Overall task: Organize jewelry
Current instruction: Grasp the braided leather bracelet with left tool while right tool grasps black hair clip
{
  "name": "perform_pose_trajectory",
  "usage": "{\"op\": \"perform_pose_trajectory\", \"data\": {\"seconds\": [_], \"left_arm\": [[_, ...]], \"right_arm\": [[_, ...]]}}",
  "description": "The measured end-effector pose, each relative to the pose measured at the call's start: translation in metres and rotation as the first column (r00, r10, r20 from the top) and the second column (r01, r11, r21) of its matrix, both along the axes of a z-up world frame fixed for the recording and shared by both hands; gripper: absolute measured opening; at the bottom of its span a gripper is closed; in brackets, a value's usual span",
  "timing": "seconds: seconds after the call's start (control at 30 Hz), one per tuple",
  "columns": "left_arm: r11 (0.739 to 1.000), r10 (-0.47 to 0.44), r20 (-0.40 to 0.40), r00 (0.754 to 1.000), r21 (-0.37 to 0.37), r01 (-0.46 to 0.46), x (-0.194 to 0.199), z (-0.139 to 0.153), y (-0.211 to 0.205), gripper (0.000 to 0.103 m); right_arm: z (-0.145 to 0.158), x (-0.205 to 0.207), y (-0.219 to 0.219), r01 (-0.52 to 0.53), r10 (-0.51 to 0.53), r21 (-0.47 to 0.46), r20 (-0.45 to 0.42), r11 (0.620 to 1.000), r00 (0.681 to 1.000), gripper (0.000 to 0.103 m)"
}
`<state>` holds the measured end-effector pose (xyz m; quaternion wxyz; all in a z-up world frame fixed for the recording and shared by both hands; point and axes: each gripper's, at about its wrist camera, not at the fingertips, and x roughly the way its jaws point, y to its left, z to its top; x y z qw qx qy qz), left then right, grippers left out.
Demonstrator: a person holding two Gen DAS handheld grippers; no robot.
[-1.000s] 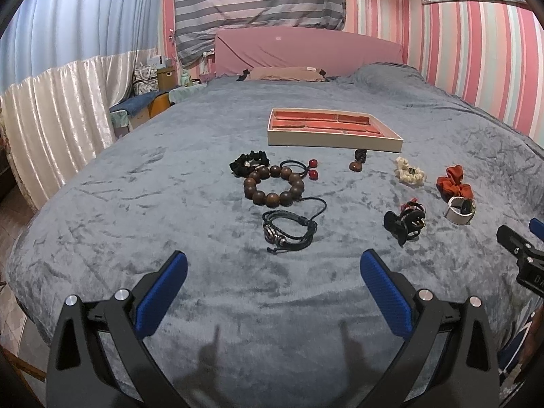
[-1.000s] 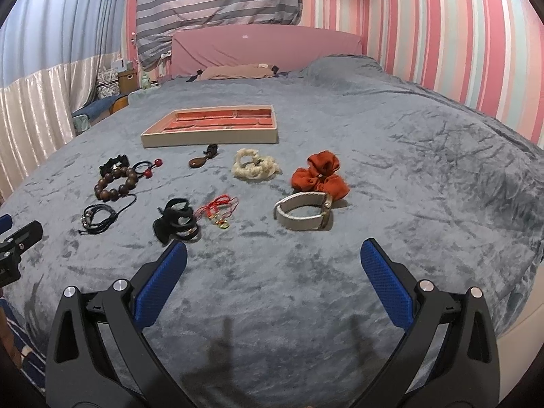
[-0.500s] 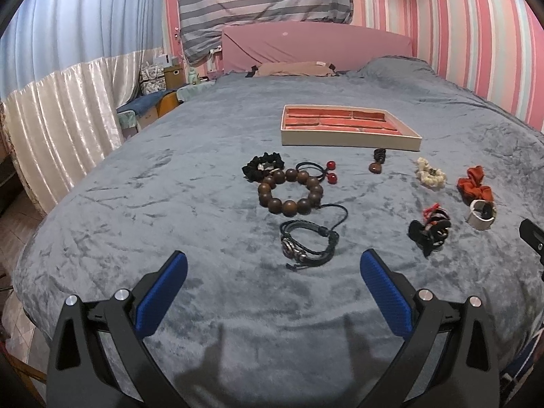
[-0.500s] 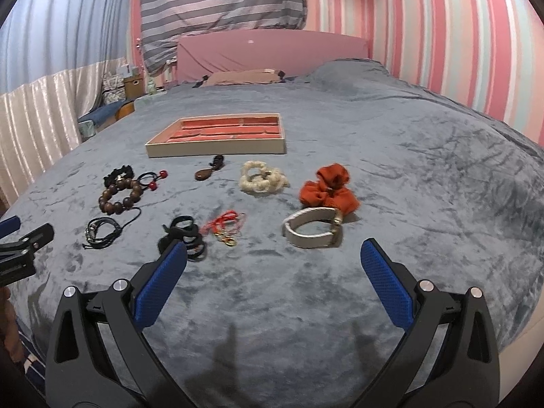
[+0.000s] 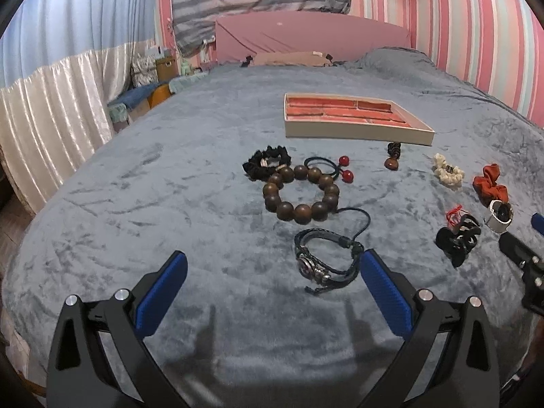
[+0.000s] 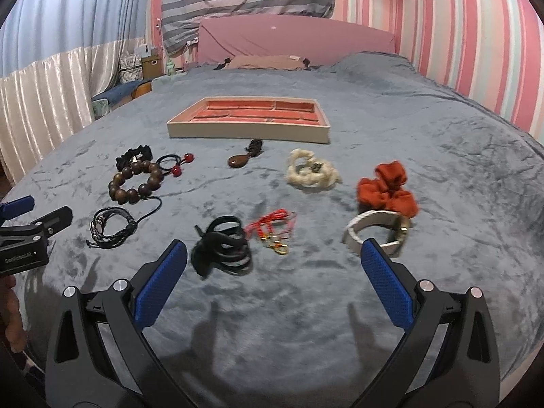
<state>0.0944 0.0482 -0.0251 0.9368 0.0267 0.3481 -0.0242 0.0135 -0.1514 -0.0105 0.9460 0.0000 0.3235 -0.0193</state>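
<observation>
Pink-striped walls, pale curtains, and a wide bed under a crushed grey velvet blanket (image 5: pixel 136 204). Left gripper (image 5: pixel 272 285) hovering low over that blanket, blue-padded fingers (image 5: pixel 163 289) spread wide, nothing between them. Just ahead, close to the right-hand fingertip: a black braided cord bracelet with a metal charm (image 5: pixel 324 260). Straight beyond it, a chunky dark brown wooden bead bracelet (image 5: pixel 301 192); touching its far rim, a black ruffled scrunchie (image 5: pixel 267 163) and a black hair tie with two red balls (image 5: pixel 335 168). Farther out still, ahead and a touch to the right, a shallow cream tray with orange-red lined compartments (image 5: pixel 357 132), nothing visible in the compartments that show. Over on the right side, right gripper (image 6: pixel 273 280) also hovering above the blanket, blue fingers (image 6: pixel 386 287) splayed apart, holding nothing. Just past its left fingertip, a black coiled strap bracelet (image 6: pixel 224 250), slightly blurred; beside that, a red string bracelet with gold clasps (image 6: pixel 272 229). Partly hidden behind the right fingertip, a cream-banded wristwatch (image 6: pixel 374 226), and right behind it a rust-orange scrunchie (image 6: pixel 387 188). Further ahead, a cream knitted scrunchie (image 6: pixel 311 170) and a brown teardrop pendant on a dark knotted cord (image 6: pixel 243 156), the pendant just short of the tray's near wall. Left gripper's black body poking in at the far left of the right wrist view.
</observation>
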Motion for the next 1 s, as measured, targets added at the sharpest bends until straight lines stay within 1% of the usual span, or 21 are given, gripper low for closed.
{"op": "perform_pose_trajectory", "data": {"seconds": [0.07, 0.17, 0.33, 0.37, 0.4, 0.47, 0.53, 0.57, 0.63, 0.67, 0.7, 0.73, 0.77, 0.8, 0.83, 0.87, 0.93, 0.97, 1.0], "left_arm": [[1.0, 0.0, -0.028, 1.0, -0.027, 0.0, 0.01, -0.007, 0.005, 0.099], [0.999, 0.0, -0.053, 0.999, -0.048, -0.003, 0.022, -0.015, 0.008, 0.099], [0.998, -0.032, -0.105, 0.994, -0.059, 0.026, 0.042, -0.028, 0.005, 0.098], [0.998, -0.039, -0.122, 0.992, -0.059, 0.032, 0.045, -0.032, 0.004, 0.096], [0.997, -0.046, -0.136, 0.99, -0.06, 0.038, 0.048, -0.035, 0.003, 0.088], [0.997, -0.057, -0.174, 0.983, -0.064, 0.046, 0.054, -0.043, 0.002, 0.08], [0.997, -0.054, -0.177, 0.983, -0.065, 0.043, 0.056, -0.047, 0.002, 0.079], [0.997, -0.056, -0.172, 0.983, -0.067, 0.045, 0.056, -0.047, 0.003, 0.078], [0.996, -0.061, -0.167, 0.984, -0.068, 0.05, 0.055, -0.047, 0.003, 0.072], [0.996, -0.065, -0.167, 0.984, -0.068, 0.054, 0.055, -0.047, 0.002, 0.065], [0.996, -0.07, -0.169, 0.983, -0.069, 0.059, 0.055, -0.048, 0.002, 0.059], [0.996, -0.07, -0.171, 0.983, -0.069, 0.059, 0.055, -0.049, 0.002, 0.057], [0.996, -0.073, -0.172, 0.982, -0.069, 0.062, 0.056, -0.05, 0.002, 0.052], [0.995, -0.075, -0.173, 0.982, -0.071, 0.064, 0.056, -0.05, 0.001, 0.046], [0.995, -0.077, -0.174, 0.982, -0.072, 0.065, 0.056, -0.05, 0.001, 0.043], [0.995, -0.076, -0.174, 0.982, -0.073, 0.064, 0.057, -0.05, 0.001, 0.038], [0.995, -0.076, -0.174, 0.982, -0.081, 0.062, 0.057, -0.05, 0.002, 0.032], [0.994, -0.079, -0.175, 0.981, -0.088, 0.065, 0.057, -0.049, 0.003, 0.026], [0.994, -0.08, -0.175, 0.981, -0.089, 0.065, 0.057, -0.049, 0.003, 0.024]], "right_arm": [[-0.006, 0.007, 0.007, -0.003, 0.003, -0.005, -0.012, 1.0, 1.0, 0.099], [-0.016, 0.02, 0.017, -0.003, 0.002, -0.008, -0.035, 1.0, 0.999, 0.099], [-0.028, 0.039, 0.022, 0.012, -0.014, -0.024, -0.07, 1.0, 0.997, 0.099], [-0.029, 0.041, 0.023, 0.011, -0.013, -0.019, -0.074, 1.0, 0.997, 0.099], [-0.03, 0.042, 0.023, 0.011, -0.013, -0.02, -0.076, 1.0, 0.997, 0.099], [-0.033, 0.047, 0.024, 0.009, -0.012, -0.024, -0.092, 1.0, 0.996, 0.097], [-0.035, 0.049, 0.023, 0.005, -0.007, -0.018, -0.108, 1.0, 0.994, 0.087], [-0.037, 0.05, 0.022, 0.005, -0.006, -0.012, -0.114, 1.0, 0.993, 0.084], [-0.038, 0.051, 0.021, 0.005, -0.005, -0.001, -0.12, 1.0, 0.993, 0.074], [-0.039, 0.052, 0.02, 0.002, -0.001, 0.008, -0.123, 1.0, 0.992, 0.072], [-0.039, 0.052, 0.02, -0.002, 0.003, 0.014, -0.126, 1.0, 0.992, 0.066], [-0.04, 0.053, 0.019, -0.005, 0.007, 0.019, -0.128, 1.0, 0.992, 0.061], [-0.039, 0.053, 0.02, -0.008, 0.01, 0.02, -0.127, 1.0, 0.992, 0.059], [-0.039, 0.052, 0.02, -0.012, 0.014, 0.022, -0.126, 1.0, 0.992, 0.055], [-0.039, 0.052, 0.021, -0.019, 0.022, 0.024, -0.124, 1.0, 0.992, 0.049], [-0.038, 0.052, 0.022, -0.025, 0.028, 0.026, -0.122, 0.999, 0.992, 0.047], [-0.037, 0.05, 0.022, -0.03, 0.033, 0.026, -0.116, 0.999, 0.993, 0.046], [-0.037, 0.05, 0.021, -0.033, 0.036, 0.03, -0.113, 0.999, 0.993, 0.046], [-0.036, 0.049, 0.02, -0.036, 0.039, 0.035, -0.109, 0.999, 0.993, 0.046]]}}
